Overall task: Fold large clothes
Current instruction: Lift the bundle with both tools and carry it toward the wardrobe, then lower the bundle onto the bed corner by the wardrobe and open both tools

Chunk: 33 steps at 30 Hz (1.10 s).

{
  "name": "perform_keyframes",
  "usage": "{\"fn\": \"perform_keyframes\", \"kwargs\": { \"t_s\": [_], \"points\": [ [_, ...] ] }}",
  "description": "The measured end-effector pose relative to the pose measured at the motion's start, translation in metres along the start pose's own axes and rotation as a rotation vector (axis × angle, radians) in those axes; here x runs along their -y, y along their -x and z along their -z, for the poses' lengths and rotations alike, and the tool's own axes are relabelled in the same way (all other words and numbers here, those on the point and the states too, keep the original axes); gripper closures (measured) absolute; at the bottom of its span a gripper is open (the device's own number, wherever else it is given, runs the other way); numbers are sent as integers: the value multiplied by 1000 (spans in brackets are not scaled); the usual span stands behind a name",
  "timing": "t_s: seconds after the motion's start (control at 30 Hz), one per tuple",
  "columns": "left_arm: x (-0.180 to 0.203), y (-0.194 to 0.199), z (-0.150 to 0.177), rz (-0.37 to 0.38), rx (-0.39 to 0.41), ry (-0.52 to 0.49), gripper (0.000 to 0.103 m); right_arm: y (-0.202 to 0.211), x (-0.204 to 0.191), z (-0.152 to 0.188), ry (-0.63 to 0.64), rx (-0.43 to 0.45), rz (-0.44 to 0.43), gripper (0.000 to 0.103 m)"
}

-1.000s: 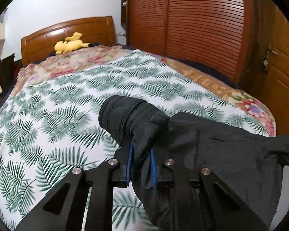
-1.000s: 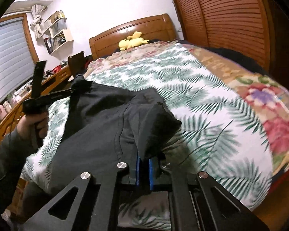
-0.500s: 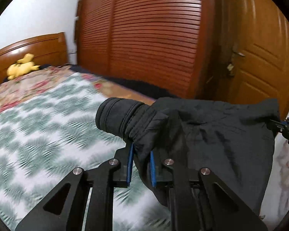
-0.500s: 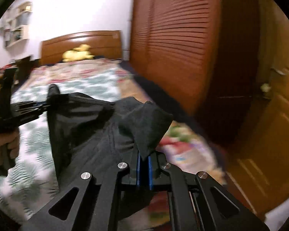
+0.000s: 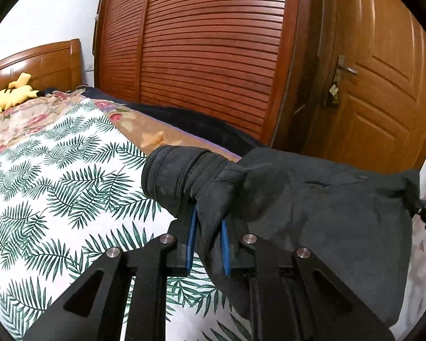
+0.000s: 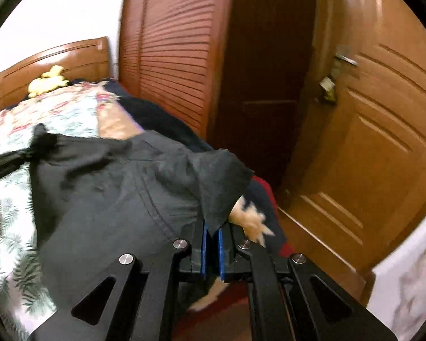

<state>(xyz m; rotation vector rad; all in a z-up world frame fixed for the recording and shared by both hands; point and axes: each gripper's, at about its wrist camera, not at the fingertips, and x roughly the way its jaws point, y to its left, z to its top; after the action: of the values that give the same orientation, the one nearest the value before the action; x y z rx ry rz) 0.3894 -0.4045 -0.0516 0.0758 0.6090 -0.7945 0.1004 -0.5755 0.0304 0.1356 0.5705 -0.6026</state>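
Swung off the bed [image 5: 56,184] toward the wardrobe [image 5: 201,51] and door [image 5: 383,91] since a second ago. Stretches the black garment [image 5: 312,199] in the air between both hands, above the bed's foot edge at 3 o'clock. Left tongs [image 5: 207,241] clamped on a thick rolled hem; right tongs [image 6: 212,248] pinched together on a thin corner. No fold visible yet; laying flat and folding remain. Yellow plush toy [image 5: 12,92] by the headboard at 10 o'clock.
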Motion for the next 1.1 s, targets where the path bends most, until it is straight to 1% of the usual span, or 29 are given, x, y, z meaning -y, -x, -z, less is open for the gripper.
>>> {"fn": "perform_keyframes", "kwargs": {
  "t_s": [0.03, 0.1, 0.2, 0.27, 0.33, 0.4, 0.43, 0.47, 0.5, 0.53, 0.57, 0.6, 0.63, 0.67, 0.77, 0.87, 1.0, 1.1],
  "points": [
    [1, -2, -1, 4, 0, 1, 87, -6, 3, 3, -28, -18, 13, 98],
    [9, -5, -4, 14, 0, -25, 87, -14, 8, 9, -87, -49, 10, 98],
    [23, -13, -5, 5, -11, -66, 86, -14, 12, 13, -101, -61, 22, 98],
    [27, -15, -3, -15, -14, -82, 86, -11, 11, 11, -113, -60, 7, 98],
    [25, -14, -2, -14, -27, -72, 85, -9, 16, 11, -149, -66, -24, 97],
    [20, -10, -1, -16, -41, -64, 79, -6, 15, 12, -137, -68, -26, 97],
    [18, -7, 1, -18, -43, -62, 72, -7, 17, 14, -132, -70, -36, 96],
    [15, -1, 2, -15, -38, -61, 60, -6, 17, 14, -131, -74, -34, 90],
    [13, 8, 4, 0, -23, -58, 55, -3, 22, 17, -135, -71, -32, 84],
    [12, 16, 5, 9, -10, -61, 43, 1, 26, 19, -140, -64, -39, 80],
    [11, 23, 7, 9, 0, -65, 24, 4, 29, 20, -143, -53, -48, 67],
    [11, 31, 9, 7, 12, -71, 18, 3, 31, 22, -141, -41, -53, 54],
    [12, 44, 12, 12, 35, -82, 17, 7, 31, 22, -135, -27, -58, 50],
    [13, 53, 14, 13, 42, -91, 15, 12, 30, 22, -125, -12, -63, 46],
    [15, 75, 19, 9, 45, -110, 10, 31, 23, 18, -90, 31, -79, 40],
    [20, 102, 22, -10, 64, -126, 10, 49, 16, 16, -67, 67, -122, 35],
    [30, 135, 27, -26, 92, -146, 10, 69, 4, 16, -46, 86, -187, 26],
    [42, 168, 32, -42, 118, -153, 10, 86, -2, 19, -30, 96, -230, 23]
  ]
}}
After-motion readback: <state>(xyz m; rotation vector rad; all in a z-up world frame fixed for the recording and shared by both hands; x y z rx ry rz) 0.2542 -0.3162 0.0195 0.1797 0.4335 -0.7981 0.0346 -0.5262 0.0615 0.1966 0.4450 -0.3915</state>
